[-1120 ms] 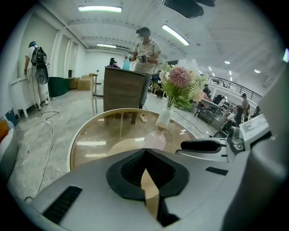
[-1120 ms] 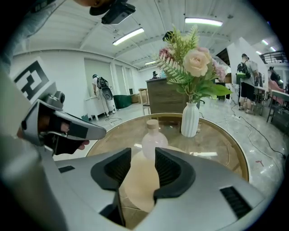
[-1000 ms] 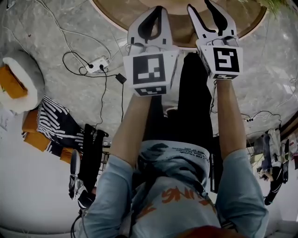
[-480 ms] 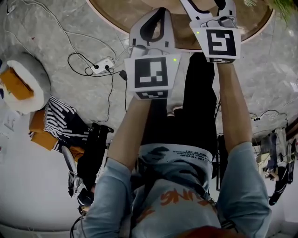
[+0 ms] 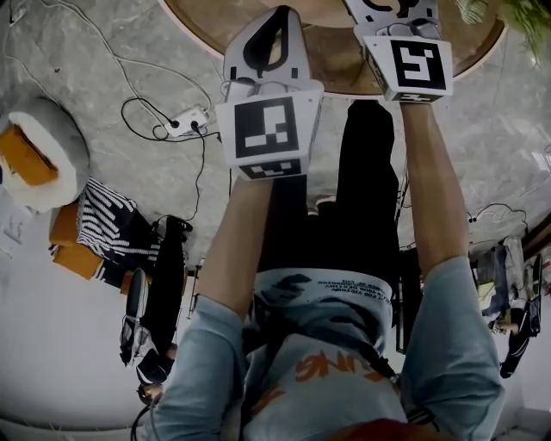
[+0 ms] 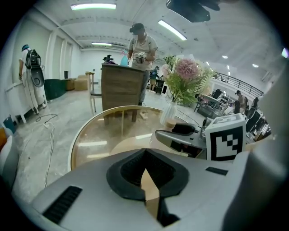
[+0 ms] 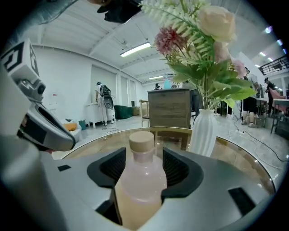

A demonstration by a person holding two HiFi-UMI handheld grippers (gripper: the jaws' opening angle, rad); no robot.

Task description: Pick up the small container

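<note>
Your right gripper [image 7: 144, 163] has its jaws part-way open and set against a small bottle [image 7: 137, 189]. The two dark pads [image 7: 177, 168] press its sides just below the neck. The bottle is pale pink, stands upright between the jaws, and its tan cap [image 7: 142, 140] rises above the pads. The gripper's body hides the bottle's base, so you cannot tell whether it rests on the table [image 7: 255, 159] or hangs clear of it.

Your left gripper [image 6: 144, 152] has its jaws closed. The tips meet at the front, and only a thin wedge of table [image 6: 90, 142] shows behind them. Nothing sits between them.

In the head view, the upper edge cuts off the right gripper's jaws and only its marker cube [image 5: 418, 65] shows. The bottle cannot be seen there at all. The left gripper [image 5: 281, 12] reaches over the near edge of the round table [image 5: 215, 26].

Beyond the right jaws and a little to their right stands a white vase [image 7: 203, 131] holding flowers [image 7: 203, 49]. Far beyond the left jaws, a person [image 6: 142, 45] stands behind a wooden cabinet [image 6: 122, 88].

By count there is one bottle, one vase, one table and two grippers.
</note>
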